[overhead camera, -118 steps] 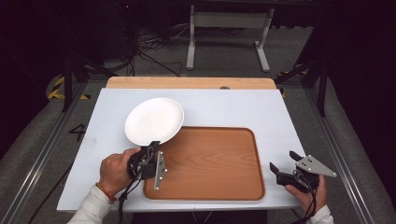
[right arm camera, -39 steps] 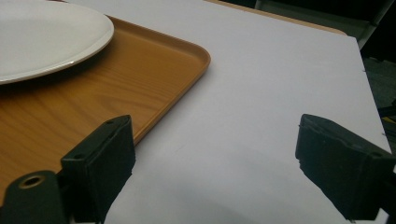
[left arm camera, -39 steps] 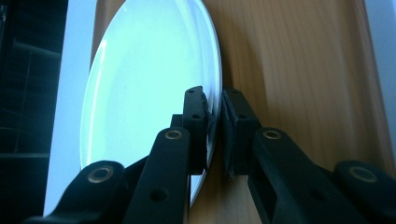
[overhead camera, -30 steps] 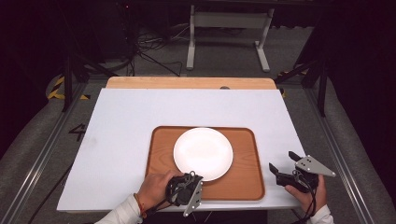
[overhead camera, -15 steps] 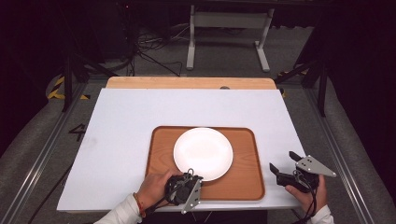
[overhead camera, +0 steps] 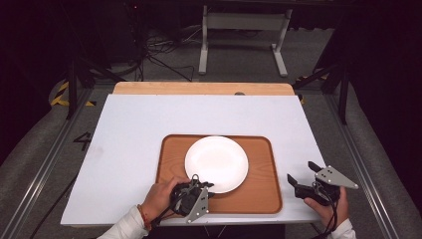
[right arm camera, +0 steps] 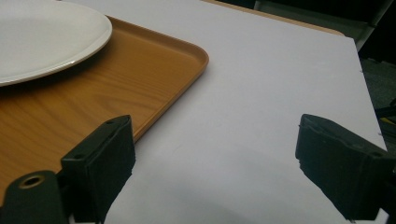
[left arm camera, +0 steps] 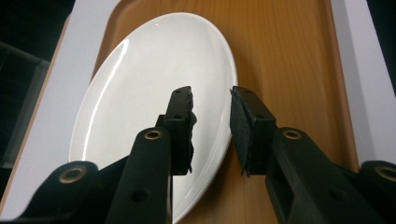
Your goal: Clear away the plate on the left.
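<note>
Here, round plate (overhead camera: 216,164) flat, on tray (overhead camera: 263,194)

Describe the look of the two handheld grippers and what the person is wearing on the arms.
Both the left gripper and the right gripper are black, two-jawed, each topped by a grey three-cornered plate and trailing a black cable. Their jaws end in black textured pads with brass-coloured rivets behind. The left wrist has a white sleeve and a reddish band; a white cuff shows at the right.

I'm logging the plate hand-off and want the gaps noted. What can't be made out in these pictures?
- High view: whether the left tongs touch the plate; the tongs' body covers that rim.
- Left gripper view: plate's near rim, hidden behind the jaws.
- Right gripper view: tray and plate cut off by the left edge.
</note>
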